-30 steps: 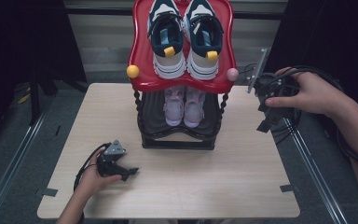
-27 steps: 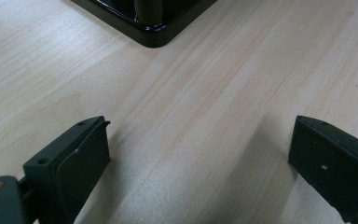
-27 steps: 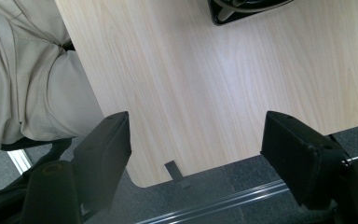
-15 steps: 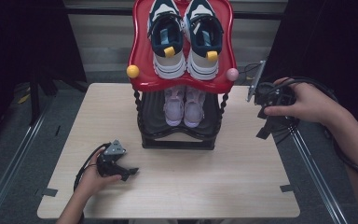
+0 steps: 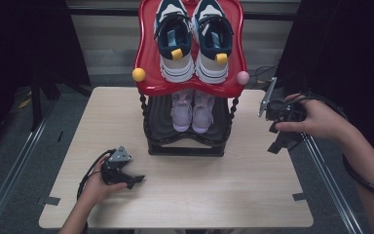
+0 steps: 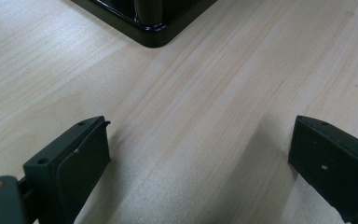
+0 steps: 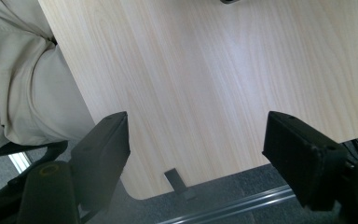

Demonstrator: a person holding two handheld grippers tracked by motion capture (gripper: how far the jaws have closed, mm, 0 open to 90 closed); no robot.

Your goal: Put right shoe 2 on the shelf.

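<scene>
Table [image 5: 253,195] carries a two-tier shoe rack [image 5: 187,80] at frame centre. Right gripper [image 5: 278,141], jaws wide and empty, hangs over the right edge; left gripper [image 5: 134,180], also open, rests lower left. Judged risk: a careless swing could clip the rack's pink knob [image 5: 243,77] and topple the navy sneakers [image 5: 195,39].

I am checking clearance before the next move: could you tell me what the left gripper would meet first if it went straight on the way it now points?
Probably the black base corner of the shoe rack. The left gripper has bare table ahead until then.

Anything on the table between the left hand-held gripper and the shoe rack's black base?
No. In the left gripper view, bare wood runs from the left hand-held gripper to the shoe rack's black base.
</scene>
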